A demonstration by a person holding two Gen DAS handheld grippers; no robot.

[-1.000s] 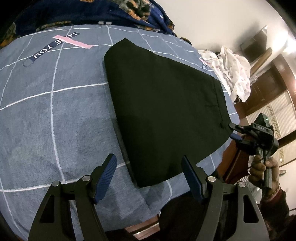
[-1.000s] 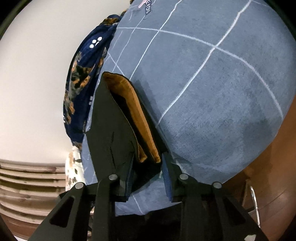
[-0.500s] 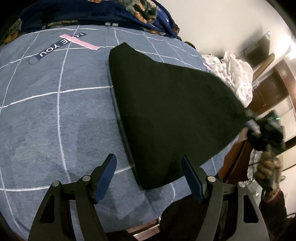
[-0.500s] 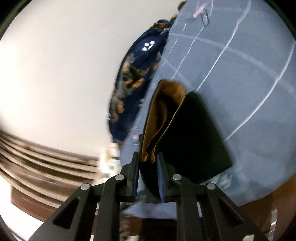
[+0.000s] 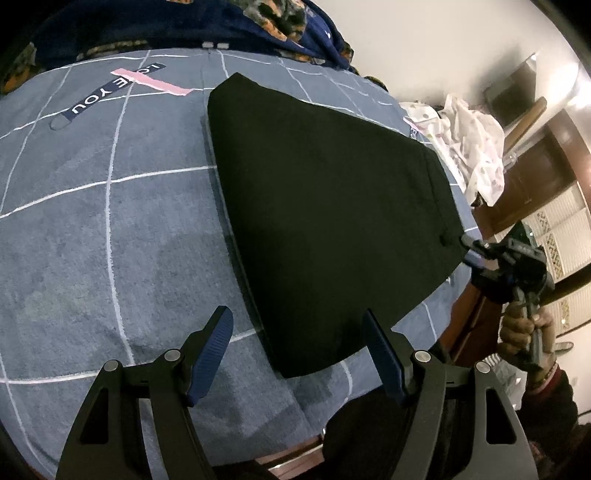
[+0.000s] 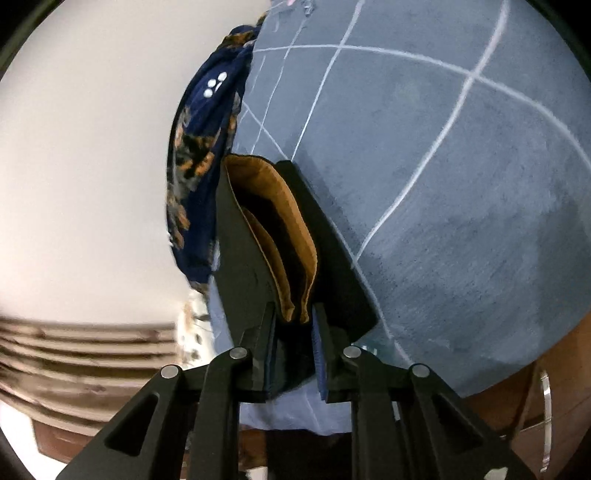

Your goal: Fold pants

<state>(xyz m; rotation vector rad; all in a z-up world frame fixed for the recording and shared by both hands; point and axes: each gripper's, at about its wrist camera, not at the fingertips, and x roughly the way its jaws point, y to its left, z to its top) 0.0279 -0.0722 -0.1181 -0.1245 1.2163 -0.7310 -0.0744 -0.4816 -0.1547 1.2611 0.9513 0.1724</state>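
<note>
Black pants (image 5: pixel 325 206) lie folded flat on a blue-grey bed sheet (image 5: pixel 110 240) with white grid lines. My left gripper (image 5: pixel 297 315) is open just above their near corner, touching nothing. At the right edge of the left wrist view, my right gripper (image 5: pixel 467 249) pinches the waistband corner, held by a person's hand (image 5: pixel 524 332). In the right wrist view, the right gripper (image 6: pixel 293 308) is shut on the pants (image 6: pixel 243 266). Their brown inner lining (image 6: pixel 291 229) gapes open just ahead of the pads.
A dark blue patterned blanket (image 5: pixel 288 22) is bunched along the far side of the bed. A white dotted cloth (image 5: pixel 476 147) lies past the right edge, by dark wooden furniture (image 5: pixel 535 177). The near bed edge is just under my left gripper.
The right gripper's jaws narrowed onto the waistband. It tugged the corner up and outward, then brought it back down, so the pants lie flat again. The left gripper stayed put.
</note>
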